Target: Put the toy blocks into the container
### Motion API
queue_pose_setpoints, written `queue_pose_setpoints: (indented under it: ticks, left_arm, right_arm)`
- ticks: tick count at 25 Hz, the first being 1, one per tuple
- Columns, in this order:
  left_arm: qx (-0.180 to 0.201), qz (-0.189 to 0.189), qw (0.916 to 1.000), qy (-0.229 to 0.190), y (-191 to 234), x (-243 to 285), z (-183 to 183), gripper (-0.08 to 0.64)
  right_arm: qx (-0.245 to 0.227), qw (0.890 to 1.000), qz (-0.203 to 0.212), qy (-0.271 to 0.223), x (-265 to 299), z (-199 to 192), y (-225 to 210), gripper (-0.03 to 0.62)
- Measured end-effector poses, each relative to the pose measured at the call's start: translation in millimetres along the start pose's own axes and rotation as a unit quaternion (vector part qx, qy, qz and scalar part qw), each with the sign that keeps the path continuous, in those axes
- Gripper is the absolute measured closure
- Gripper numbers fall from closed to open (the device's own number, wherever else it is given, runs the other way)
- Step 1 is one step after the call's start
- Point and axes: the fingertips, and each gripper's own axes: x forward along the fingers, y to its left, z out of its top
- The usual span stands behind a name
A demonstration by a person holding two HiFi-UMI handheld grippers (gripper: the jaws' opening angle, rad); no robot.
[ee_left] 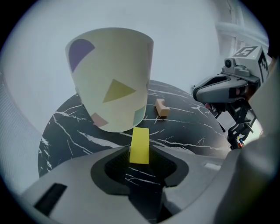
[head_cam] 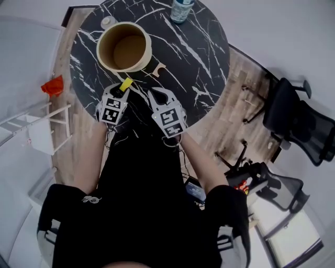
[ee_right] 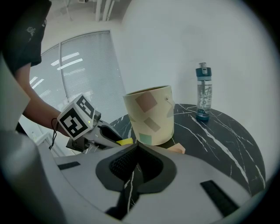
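Left gripper pinches a flat, rectangular yellow block, upright, near the cream, pastel-patterned container. Right gripper: jaws pressed together, empty.

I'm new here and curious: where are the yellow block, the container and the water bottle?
yellow block (ee_left: 140, 146): left gripper view, its flat front face.
container (ee_left: 109, 74): left gripper view, its side wall.
water bottle (ee_right: 203, 98): right gripper view, its clear body.

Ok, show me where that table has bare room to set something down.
Bare marble spans the table's right half, between the bottle, the wooden block and the near rim. Crowded: the left side, around the container and a small white round thing.
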Motion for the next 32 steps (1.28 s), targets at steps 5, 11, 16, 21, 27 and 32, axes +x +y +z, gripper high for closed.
queue_pose_setpoints:
  ticks: [5,11,16,21,27,32]
  left_arm:
    - [-0.049,0.029,0.9982,-0.019,18,-20,-9,0.425]
    - [-0.093,0.063,0.9918,-0.061,30,-48,-5,0.425]
    - [-0.093,0.090,0.9859,-0.106,41,-79,13,0.426]
    - [-0.097,0.107,0.9795,-0.140,49,-106,33,0.426]
    - [-0.109,0.115,0.9709,-0.179,55,-128,53,0.425]
    - [-0.086,0.122,0.9641,-0.220,69,-155,84,0.425]
  right_arm:
    - [-0.022,0.999,0.028,0.002,16,10,19,0.595]
    - [-0.039,0.998,0.032,-0.023,26,32,32,0.595]
    - [-0.041,0.997,0.030,-0.055,21,63,40,0.595]
    - [-0.053,0.995,0.024,-0.087,13,92,44,0.595]
    - [-0.053,0.992,0.015,-0.114,5,117,43,0.595]
    - [-0.054,0.989,-0.001,-0.137,1,137,39,0.595]
